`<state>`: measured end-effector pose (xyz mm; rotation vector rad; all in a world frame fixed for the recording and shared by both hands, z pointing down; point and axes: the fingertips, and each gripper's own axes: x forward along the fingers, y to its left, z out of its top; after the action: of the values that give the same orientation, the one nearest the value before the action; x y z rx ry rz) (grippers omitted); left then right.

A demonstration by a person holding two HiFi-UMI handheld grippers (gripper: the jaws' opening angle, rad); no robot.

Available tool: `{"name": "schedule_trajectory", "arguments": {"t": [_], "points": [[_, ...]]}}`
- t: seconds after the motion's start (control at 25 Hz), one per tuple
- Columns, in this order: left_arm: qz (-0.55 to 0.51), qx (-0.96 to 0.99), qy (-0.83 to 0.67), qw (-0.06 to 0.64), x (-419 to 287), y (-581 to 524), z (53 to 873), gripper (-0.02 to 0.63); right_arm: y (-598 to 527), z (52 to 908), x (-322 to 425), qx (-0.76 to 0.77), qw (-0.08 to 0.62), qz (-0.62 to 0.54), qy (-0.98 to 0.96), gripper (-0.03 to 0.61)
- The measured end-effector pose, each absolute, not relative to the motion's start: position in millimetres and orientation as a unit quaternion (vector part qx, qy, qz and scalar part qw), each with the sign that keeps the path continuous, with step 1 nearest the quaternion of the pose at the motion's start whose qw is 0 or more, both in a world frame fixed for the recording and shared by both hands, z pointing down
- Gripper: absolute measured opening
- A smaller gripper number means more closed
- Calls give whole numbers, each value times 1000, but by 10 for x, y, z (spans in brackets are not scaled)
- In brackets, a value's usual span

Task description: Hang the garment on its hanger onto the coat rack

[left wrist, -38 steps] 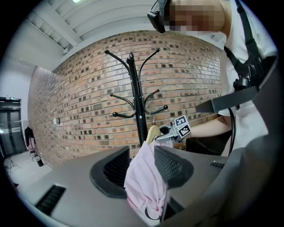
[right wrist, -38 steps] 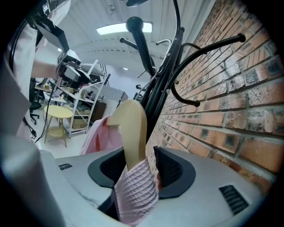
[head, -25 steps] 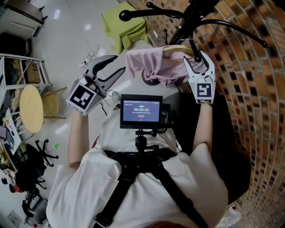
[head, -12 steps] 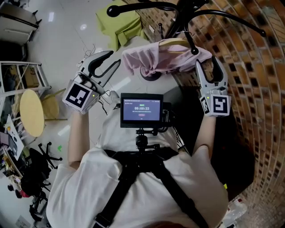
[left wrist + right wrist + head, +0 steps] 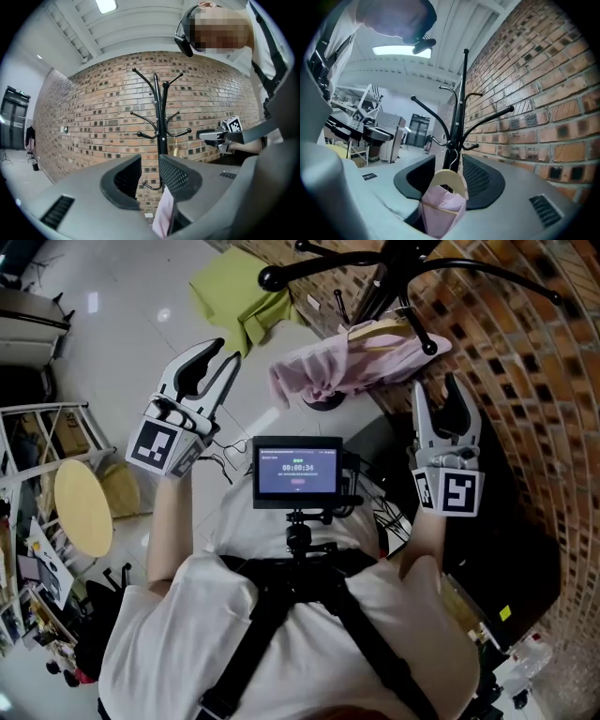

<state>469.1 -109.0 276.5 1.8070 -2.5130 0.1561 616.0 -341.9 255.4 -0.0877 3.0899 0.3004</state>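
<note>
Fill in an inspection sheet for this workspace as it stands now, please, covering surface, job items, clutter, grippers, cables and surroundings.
Surface: pale glossy floor.
Job's things: pink garment on wooden hanger, hung on black coat rack.
Clutter: green cloth near the rack's foot; round wooden table at left.
Grippers: left gripper and right gripper both clear of the garment; fingers have just been closing but stand apart, nothing between them.
Cables: thin loose wires beside the left gripper.
Surroundings: brick wall behind the rack; chest-mounted monitor.

Brick wall (image 5: 525, 381), green cloth (image 5: 234, 296), round table (image 5: 82, 507)
</note>
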Motion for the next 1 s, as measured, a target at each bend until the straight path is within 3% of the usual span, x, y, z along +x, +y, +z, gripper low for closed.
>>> {"name": "schedule_trajectory", "arguments": {"t": [0.44,1.0], "points": [[28,604,-796,-2,3600,66,2530,133,-2020,2436,5448,-93,-11,92,991,169],[18,630,-776,23,2943,1153,2897,132,-872,2950,4859,-126,-64,75,987,144]]}}
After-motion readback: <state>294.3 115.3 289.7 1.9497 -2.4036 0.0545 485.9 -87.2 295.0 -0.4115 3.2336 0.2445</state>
